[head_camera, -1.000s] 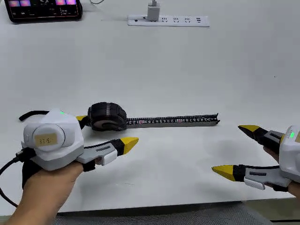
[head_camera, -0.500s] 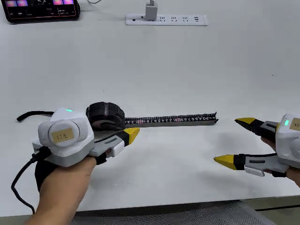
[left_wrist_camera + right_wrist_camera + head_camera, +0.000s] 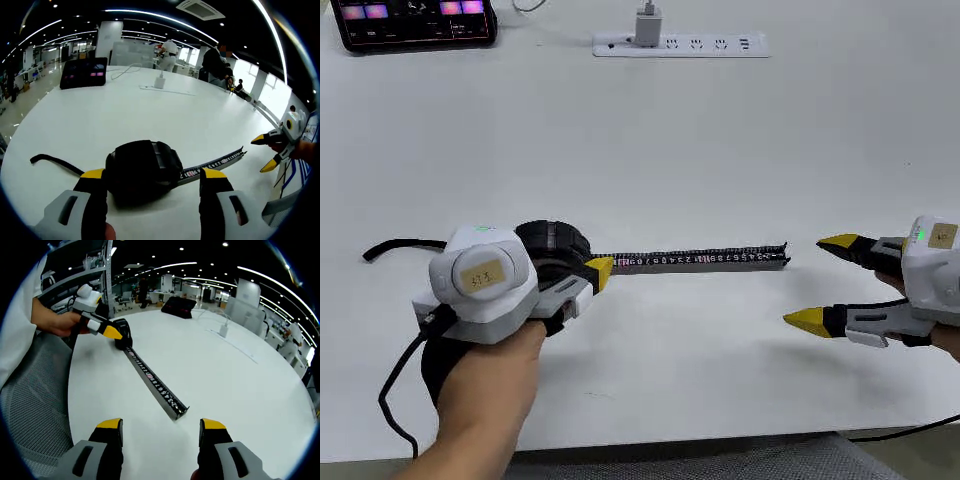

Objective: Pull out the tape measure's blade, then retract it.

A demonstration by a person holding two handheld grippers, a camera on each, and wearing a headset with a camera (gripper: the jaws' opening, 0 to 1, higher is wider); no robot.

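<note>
Tape measure case (image 3: 555,245) sits on the white table (image 3: 670,150) with its blade (image 3: 700,258) out flat, your left gripper (image 3: 153,173) straddles it open-jawed, probably to steady it, and your right gripper (image 3: 820,281) hangs open near the blade's tip.

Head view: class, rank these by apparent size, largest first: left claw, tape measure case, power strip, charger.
1. Left claw: largest, though nearest the camera.
2. Tape measure case and power strip: too close to rank; the strip is longer, the case bulkier.
3. Charger: smallest.
</note>
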